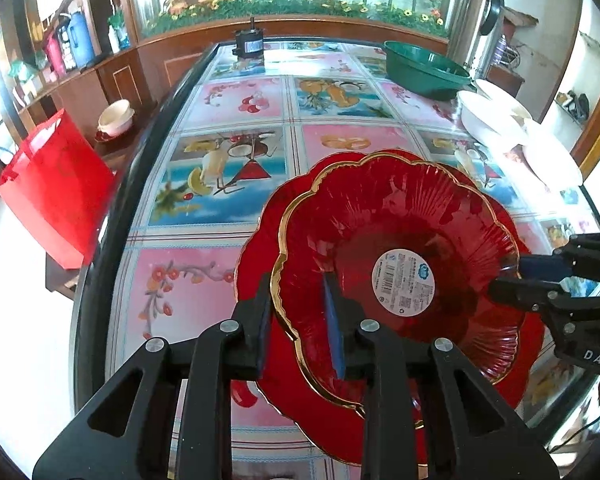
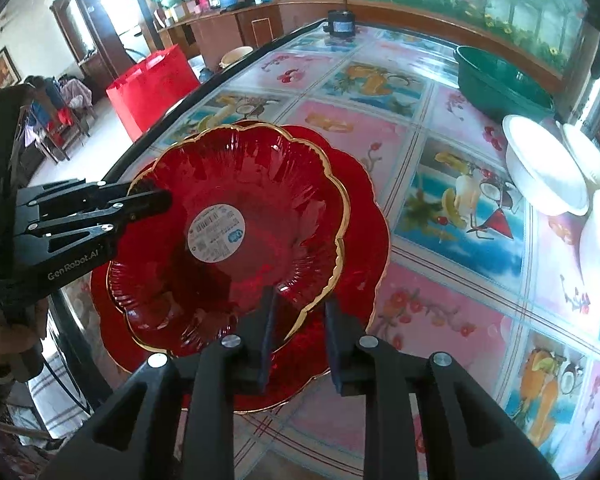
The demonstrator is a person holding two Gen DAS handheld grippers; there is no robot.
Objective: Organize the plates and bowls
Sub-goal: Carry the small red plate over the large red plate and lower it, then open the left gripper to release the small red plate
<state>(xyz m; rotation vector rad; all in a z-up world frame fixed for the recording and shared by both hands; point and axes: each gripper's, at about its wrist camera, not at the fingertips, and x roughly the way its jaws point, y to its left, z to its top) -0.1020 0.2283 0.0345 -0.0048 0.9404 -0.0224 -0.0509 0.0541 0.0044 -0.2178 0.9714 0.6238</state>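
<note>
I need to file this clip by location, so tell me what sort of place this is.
Probably a dining room in a home: a long table with a fruit-print cover, stacked red plates and white bowls on it, a thermos and wooden shelving alongside.

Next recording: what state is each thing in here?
upper red plate: face up, offset over lower red plate
lower red plate: lying flat
left hand-held gripper: shut on upper red plate's rim
right hand-held gripper: that rim between jaws, grip unclear
green basin: upright, looks empty
white bowl: upright, empty
</note>
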